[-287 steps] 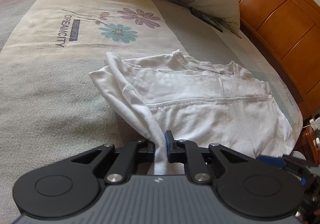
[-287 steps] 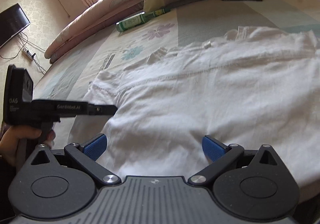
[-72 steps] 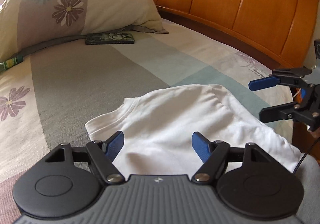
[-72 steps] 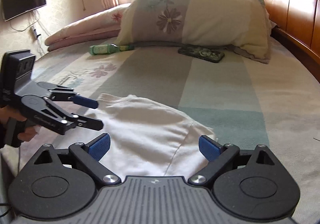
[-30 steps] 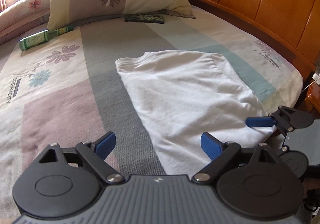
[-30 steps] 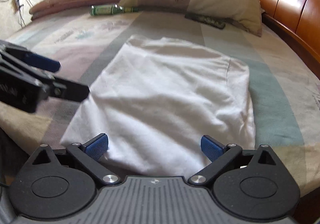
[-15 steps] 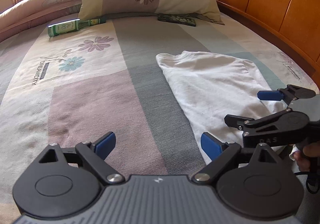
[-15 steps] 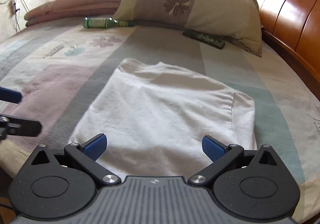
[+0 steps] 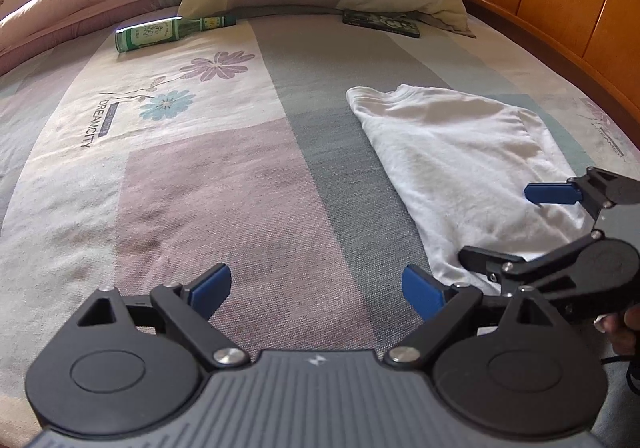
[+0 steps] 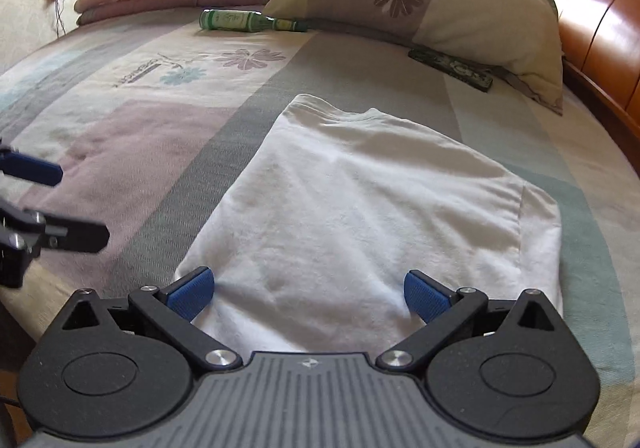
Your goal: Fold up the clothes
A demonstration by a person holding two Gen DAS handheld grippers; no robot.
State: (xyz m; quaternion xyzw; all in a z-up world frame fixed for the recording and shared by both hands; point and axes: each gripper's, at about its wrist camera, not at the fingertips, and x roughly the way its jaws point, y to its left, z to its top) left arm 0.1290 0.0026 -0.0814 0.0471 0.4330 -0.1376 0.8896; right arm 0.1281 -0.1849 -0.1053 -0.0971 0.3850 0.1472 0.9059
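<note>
The white shirt (image 10: 360,215) is seen lying folded into a compact, roughly rectangular shape on the bed (image 9: 224,183), near the front edge. Nine seconds ago it was spread wide and one part was pinched by the left tool (image 9: 316,288); now both tools are released and nothing is held. Over the last second the left tool was drawn away to the side, so bare bedsheet lies in front of it, while the right tool (image 10: 308,292) hangs over the near hem of the shirt. By judgement, the folding looks finished or nearly so.

In the left view the right tool (image 9: 532,224) is shown from the side, with its jaws apart above the shirt corner. The right view alone shows the whole folded outline and a seam near the right edge.
</note>
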